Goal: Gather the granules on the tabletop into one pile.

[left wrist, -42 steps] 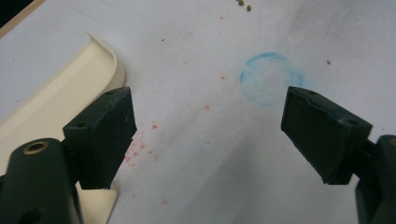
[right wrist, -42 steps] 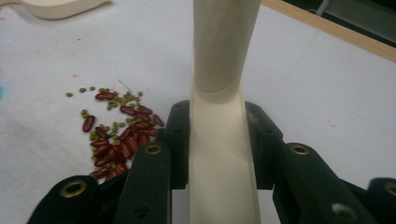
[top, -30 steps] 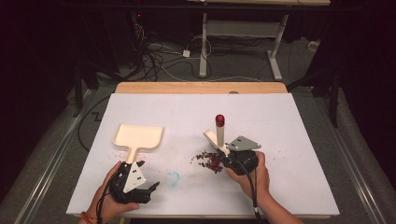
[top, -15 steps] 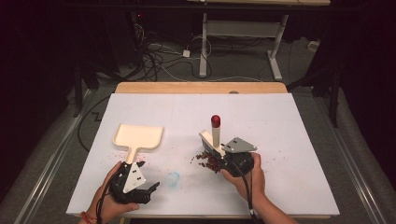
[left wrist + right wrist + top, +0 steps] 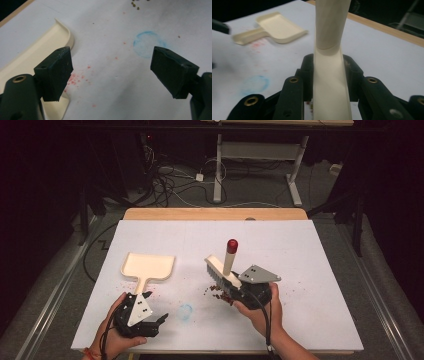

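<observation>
One brush [image 5: 223, 270], one dustpan [image 5: 148, 267], one crumb pile [image 5: 218, 291], two grippers

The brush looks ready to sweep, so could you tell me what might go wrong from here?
1. The dustpan lies unheld, the left hand-held gripper open beside its handle; a sweep could push it away.
2. The crumbs sit far from the pan, so the brush in the right hand-held gripper may scatter them.

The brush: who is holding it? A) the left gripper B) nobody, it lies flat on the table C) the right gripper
C: the right gripper has its jaws shut on the brush handle, while the left gripper is open over the table beside the dustpan.
</observation>
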